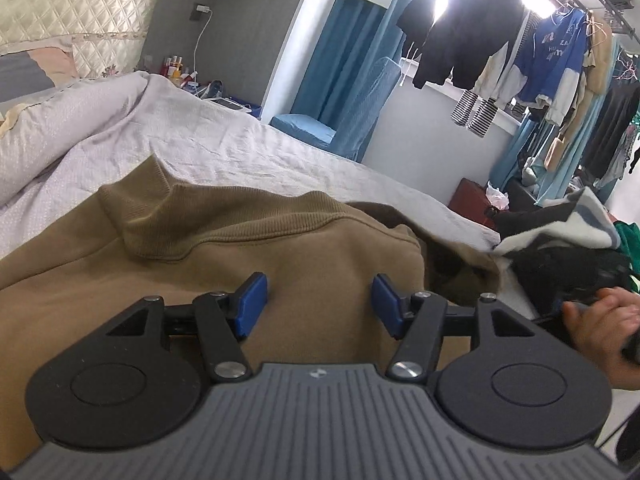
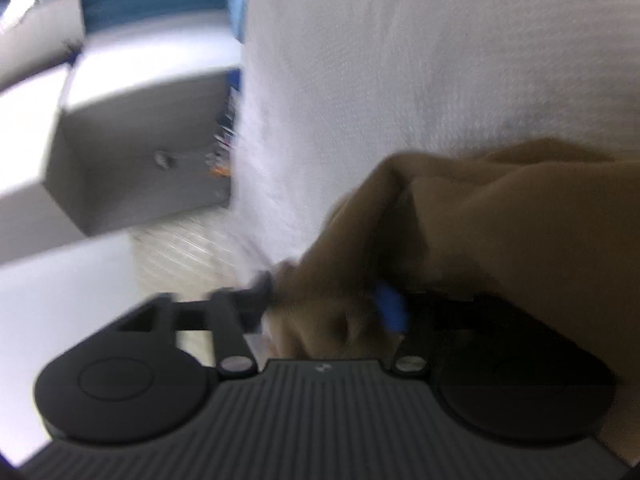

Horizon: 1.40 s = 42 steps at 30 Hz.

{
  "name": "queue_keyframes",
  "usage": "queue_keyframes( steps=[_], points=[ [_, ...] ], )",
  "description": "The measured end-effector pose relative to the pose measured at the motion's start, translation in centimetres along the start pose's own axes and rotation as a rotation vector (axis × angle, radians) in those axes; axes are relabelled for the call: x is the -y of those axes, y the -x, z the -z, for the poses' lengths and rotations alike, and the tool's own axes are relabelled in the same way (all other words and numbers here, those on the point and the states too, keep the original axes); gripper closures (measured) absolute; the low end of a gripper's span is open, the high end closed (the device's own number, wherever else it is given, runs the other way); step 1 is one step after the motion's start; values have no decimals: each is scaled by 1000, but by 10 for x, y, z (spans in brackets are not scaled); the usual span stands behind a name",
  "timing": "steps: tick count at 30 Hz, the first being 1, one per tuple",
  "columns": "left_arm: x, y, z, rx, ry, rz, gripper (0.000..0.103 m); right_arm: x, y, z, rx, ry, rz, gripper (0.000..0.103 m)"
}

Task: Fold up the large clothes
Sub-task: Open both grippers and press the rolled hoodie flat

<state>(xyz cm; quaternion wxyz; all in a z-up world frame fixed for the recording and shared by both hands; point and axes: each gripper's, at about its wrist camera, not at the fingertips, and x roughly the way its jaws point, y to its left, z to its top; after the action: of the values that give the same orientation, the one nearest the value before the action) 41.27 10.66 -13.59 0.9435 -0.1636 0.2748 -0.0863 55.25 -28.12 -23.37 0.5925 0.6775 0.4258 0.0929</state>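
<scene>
My left claw (image 1: 319, 304) is spread wide with nothing in it, blue pads hovering just over the big tan-brown knit sweatshirt with the ribbed collar (image 1: 208, 280), so that side isn't gripping anything right now. The right claw (image 2: 332, 300) is a different story, its view is badly smeared, but a bunch of the same brown fabric (image 2: 500, 248) sits right between the fingers. Looks like it has hold of a corner or sleeve, though honestly I can't tell how tightly the fingers are closed through the blur. The sweatshirt lies spread on the pale lavender quilted bed cover (image 1: 248, 140), collar pointing away from me, with its right side bunched up near a heap of other clothes, black and white-and-blue (image 1: 560, 240), at the bed's edge. A bare hand (image 1: 600, 320) shows at the right edge of the left view, holding a dark handle. Progress-wise I'd say we're early: body laid roughly flat, maybe one side fold underway, no tidy stack anywhere, and that heap presumably waits its turn.
</scene>
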Motion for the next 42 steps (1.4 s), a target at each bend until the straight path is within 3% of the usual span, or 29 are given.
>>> queue_keyframes(
  steps=[7,16,22,25,29,33,42],
  points=[
    [3,2,0,2,-2,-16,38,-10,47,22,77,172,-11,32],
    [10,16,-6,-34,21,-42,38,-55,55,108,182,796,156,30],
    [18,39,-5,-20,-29,-71,38,-69,24,161,167,1097,210,31],
    [17,48,-5,-10,-58,-91,38,-70,7,186,137,1239,228,38],
    [5,41,-1,-57,-34,-86,39,-64,-16,196,95,1295,298,52],
    [-2,34,1,-73,-17,-58,38,-58,-29,193,83,1314,344,52],
    [-5,6,2,-110,-31,-78,36,-54,-56,185,48,1303,426,52]
  ],
)
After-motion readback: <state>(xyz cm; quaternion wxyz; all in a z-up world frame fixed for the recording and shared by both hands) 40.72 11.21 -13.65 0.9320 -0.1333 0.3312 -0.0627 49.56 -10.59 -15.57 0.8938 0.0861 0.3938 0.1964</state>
